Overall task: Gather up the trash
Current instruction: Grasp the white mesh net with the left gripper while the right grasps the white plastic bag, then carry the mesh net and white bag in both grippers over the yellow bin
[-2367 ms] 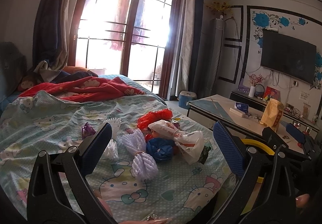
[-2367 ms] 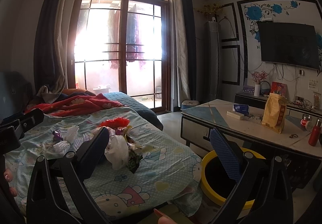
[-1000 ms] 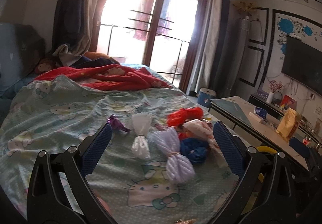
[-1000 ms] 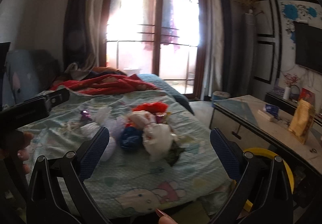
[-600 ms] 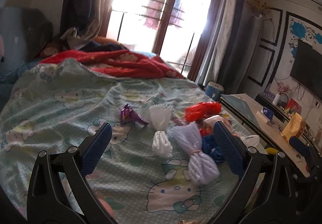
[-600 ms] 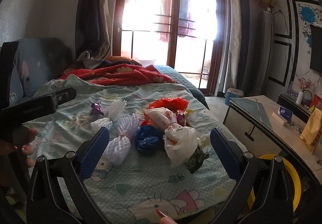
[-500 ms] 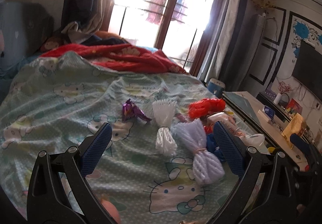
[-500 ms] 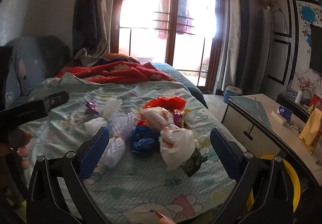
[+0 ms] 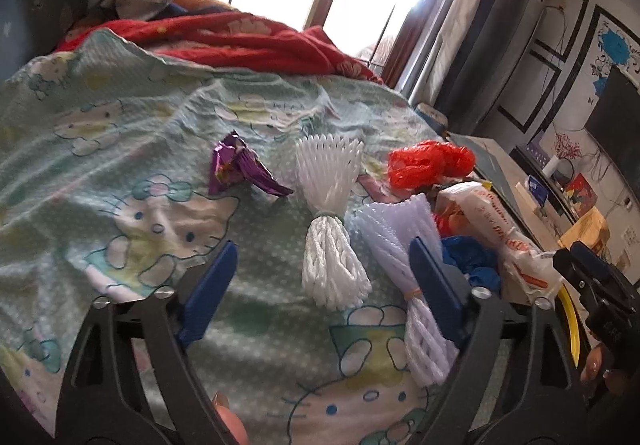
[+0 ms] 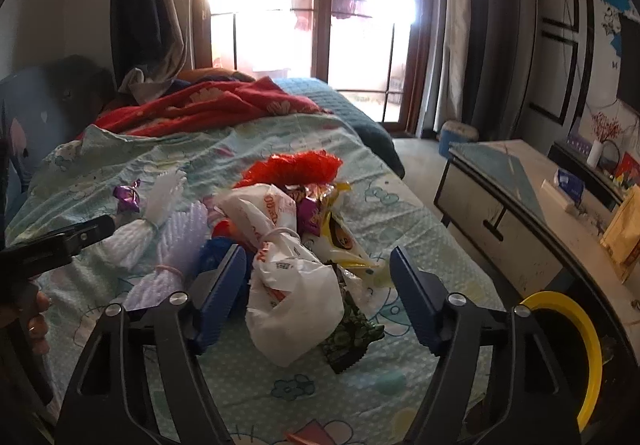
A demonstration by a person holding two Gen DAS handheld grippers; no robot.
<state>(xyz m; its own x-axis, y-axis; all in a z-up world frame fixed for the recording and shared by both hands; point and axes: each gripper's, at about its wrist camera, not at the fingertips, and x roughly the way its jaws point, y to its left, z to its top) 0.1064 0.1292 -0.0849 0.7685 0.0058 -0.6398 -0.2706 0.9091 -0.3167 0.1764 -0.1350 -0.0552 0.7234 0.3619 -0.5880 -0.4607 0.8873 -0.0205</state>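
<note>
My left gripper [image 9: 322, 279] stands with its blue jaws apart, nothing pressed between them; they have just been closing in. The white foam net [image 9: 332, 229], tied at its middle with a green band, lies on the cartoon bedsheet [image 9: 120, 149] between those jaws, clear of both pads. Taking that white net as the landmark: the purple wrapper [image 9: 240, 169] lies just to its left, apart from it; the pale lilac foam net [image 9: 404, 245] lies just to its right, partly behind my right-hand pad; the red mesh bag [image 9: 428, 163] sits beyond and to the right; the crumpled blue bag [image 9: 472, 257] and the printed white plastic bag [image 9: 500, 229] lie further right, past the lilac net.

My right gripper [image 10: 316, 285] also has its jaws apart and free of contact; they too have just been drawing in. The printed white plastic bag [image 10: 292, 277] lies between them, touching neither pad as far as I can tell. A dark green wrapper [image 10: 352, 333] lies against the bag's lower right edge, and a yellow wrapper [image 10: 340, 241] behind it. The yellow-rimmed bin [image 10: 576, 341] stands on the floor at the right, off the bed, well apart from the white net. A red blanket [image 10: 208, 105] is bunched at the far end of the bed.
</note>
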